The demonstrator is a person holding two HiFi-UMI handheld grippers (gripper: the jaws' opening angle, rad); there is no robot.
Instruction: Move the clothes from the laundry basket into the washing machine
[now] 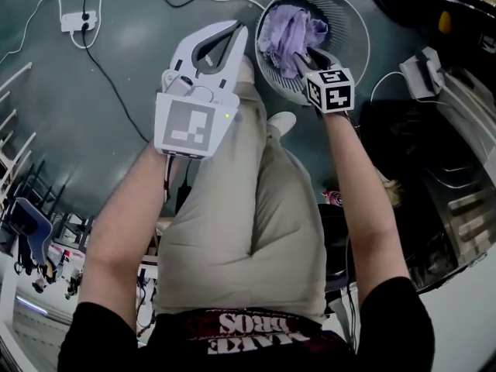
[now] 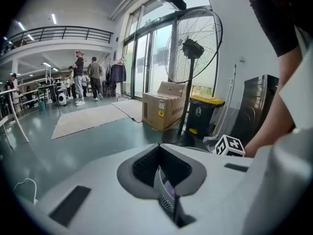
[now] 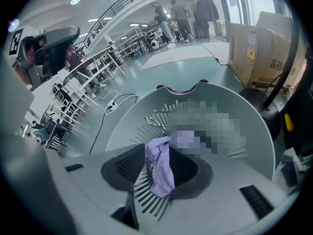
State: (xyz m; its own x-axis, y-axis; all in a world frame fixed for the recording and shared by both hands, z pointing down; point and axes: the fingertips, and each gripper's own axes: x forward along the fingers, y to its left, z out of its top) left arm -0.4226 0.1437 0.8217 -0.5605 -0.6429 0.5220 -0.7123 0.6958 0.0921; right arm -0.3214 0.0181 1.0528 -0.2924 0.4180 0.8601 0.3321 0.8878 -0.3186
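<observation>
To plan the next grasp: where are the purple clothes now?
In the head view, the purple clothes lie in the laundry basket at the top, right of centre, by the right gripper.

Reaches forward and down with both bare arms, left forearm (image 1: 124,223) and right forearm (image 1: 364,200) nearly parallel, short black sleeves (image 1: 387,316) at the upper arms. Holds the left hand-held gripper (image 1: 232,37) tilted gently downward, jaws closed together. Points the right hand-held gripper (image 1: 304,59) steeply down, marker cube (image 1: 331,89) facing up, jaws standing partly apart.
</observation>
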